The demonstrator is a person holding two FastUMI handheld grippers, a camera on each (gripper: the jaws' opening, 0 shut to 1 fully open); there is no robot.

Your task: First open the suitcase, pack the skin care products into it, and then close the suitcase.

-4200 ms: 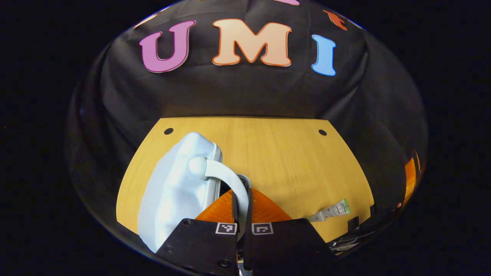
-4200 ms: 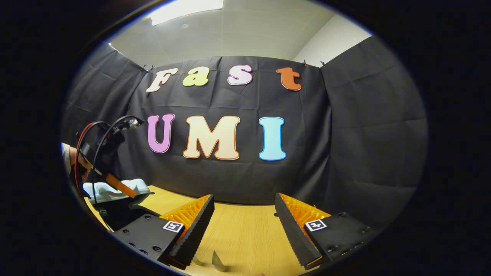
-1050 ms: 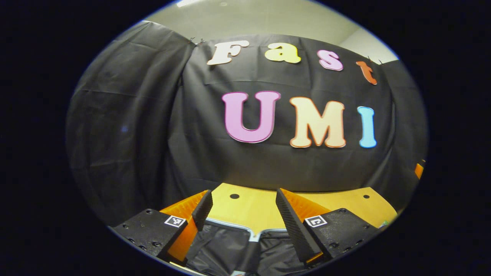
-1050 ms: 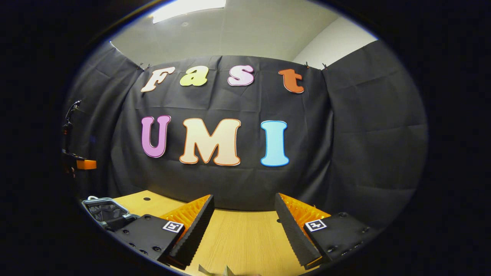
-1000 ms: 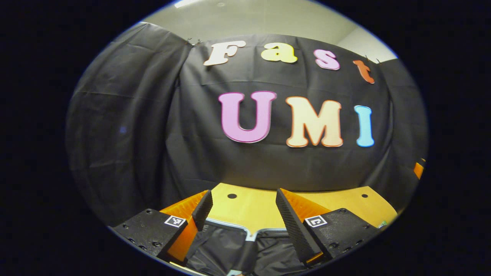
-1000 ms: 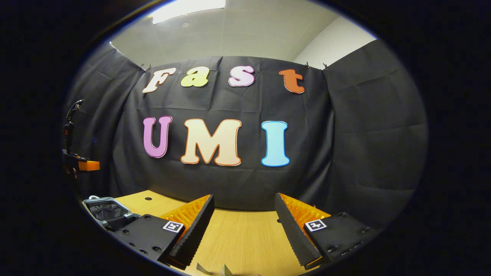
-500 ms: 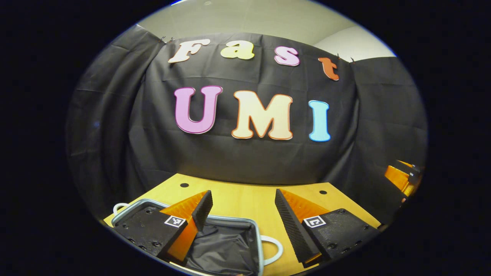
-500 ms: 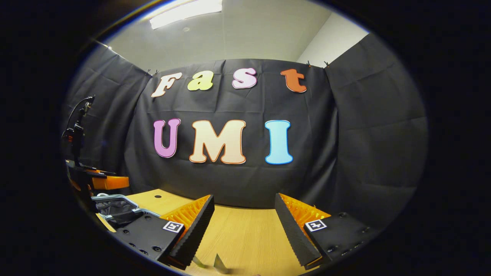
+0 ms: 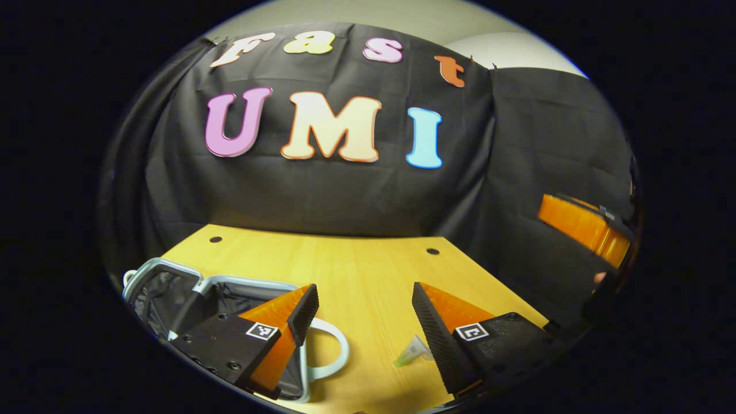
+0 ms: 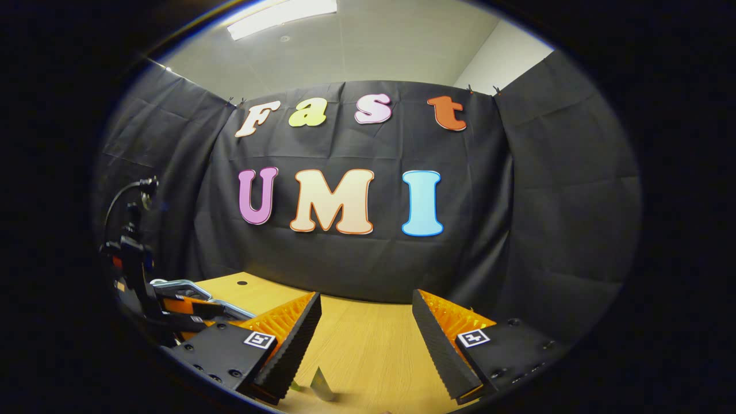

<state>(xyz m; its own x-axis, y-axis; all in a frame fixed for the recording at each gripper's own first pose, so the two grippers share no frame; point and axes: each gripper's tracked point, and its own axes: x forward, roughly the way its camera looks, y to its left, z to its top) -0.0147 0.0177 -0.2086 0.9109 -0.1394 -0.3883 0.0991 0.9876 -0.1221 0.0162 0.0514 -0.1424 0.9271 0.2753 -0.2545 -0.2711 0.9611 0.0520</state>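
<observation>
Left gripper view, tube between hand-held gripper fingers

Open suitcase sits on the table's left end — left gripper over its right edge. Tube lies right of the suitcase handle, between that gripper's fingers.

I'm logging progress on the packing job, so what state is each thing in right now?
suitcase: open, lying flat on the table, dark lining showing, nothing visible in the part that shows.
skin care tube: lying on the table, outside the suitcase, not gripped.
left gripper: open, empty, above the table beside the suitcase.
right gripper: open, empty.
</observation>
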